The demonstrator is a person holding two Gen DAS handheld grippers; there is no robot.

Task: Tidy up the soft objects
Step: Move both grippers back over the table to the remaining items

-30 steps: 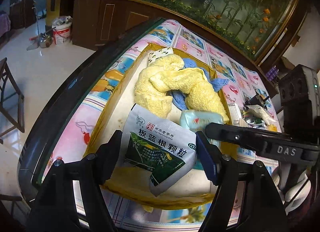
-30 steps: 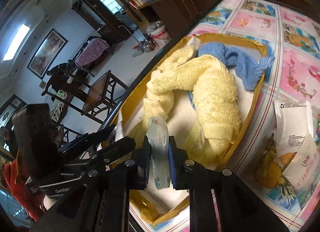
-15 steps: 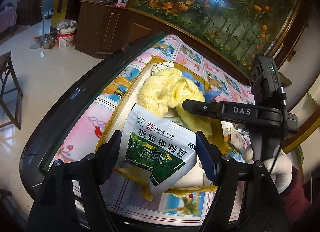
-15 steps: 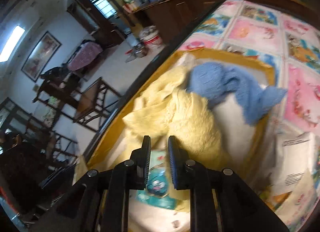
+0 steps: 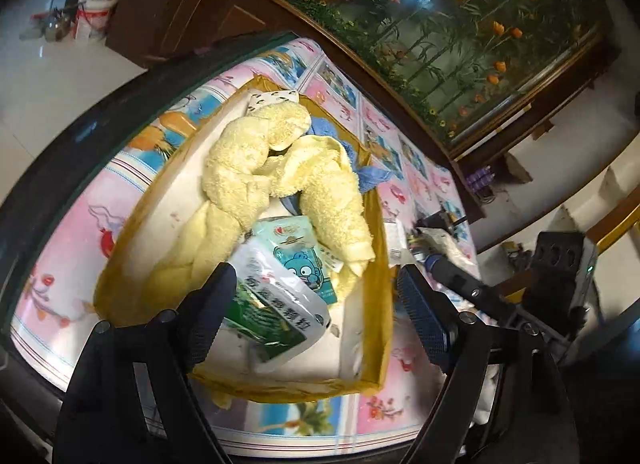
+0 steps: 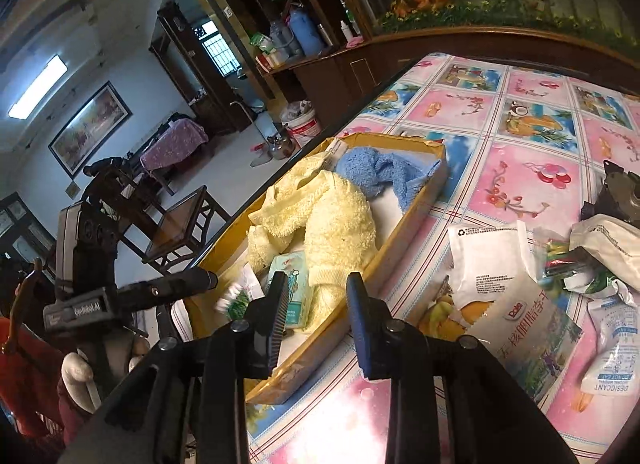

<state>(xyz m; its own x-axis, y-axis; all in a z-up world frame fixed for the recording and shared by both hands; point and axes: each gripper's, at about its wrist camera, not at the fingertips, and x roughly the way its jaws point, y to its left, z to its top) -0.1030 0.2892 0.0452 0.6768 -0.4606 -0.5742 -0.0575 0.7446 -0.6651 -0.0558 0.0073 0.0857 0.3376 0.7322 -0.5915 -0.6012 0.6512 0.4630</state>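
While the left gripper (image 5: 316, 300) is opening, releasing the green sachet (image 5: 276, 304), the sachet is risking snagging its seven-o'clock pad instead of dropping into the tray (image 5: 376, 264); the right gripper (image 6: 316, 324) is opening, empty

A box (image 5: 380, 248) sits on the counter (image 6: 532, 180). In it, towels (image 5: 256, 168) lie behind a tissue pack (image 5: 298, 252) and a sachet (image 5: 276, 304). Packets (image 6: 520, 304) lie right of the box.

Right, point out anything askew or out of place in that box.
The green and white sachet lies tilted and crumpled over the tissue pack, not flat. The yellow towel is bunched rather than folded in the cardboard box.
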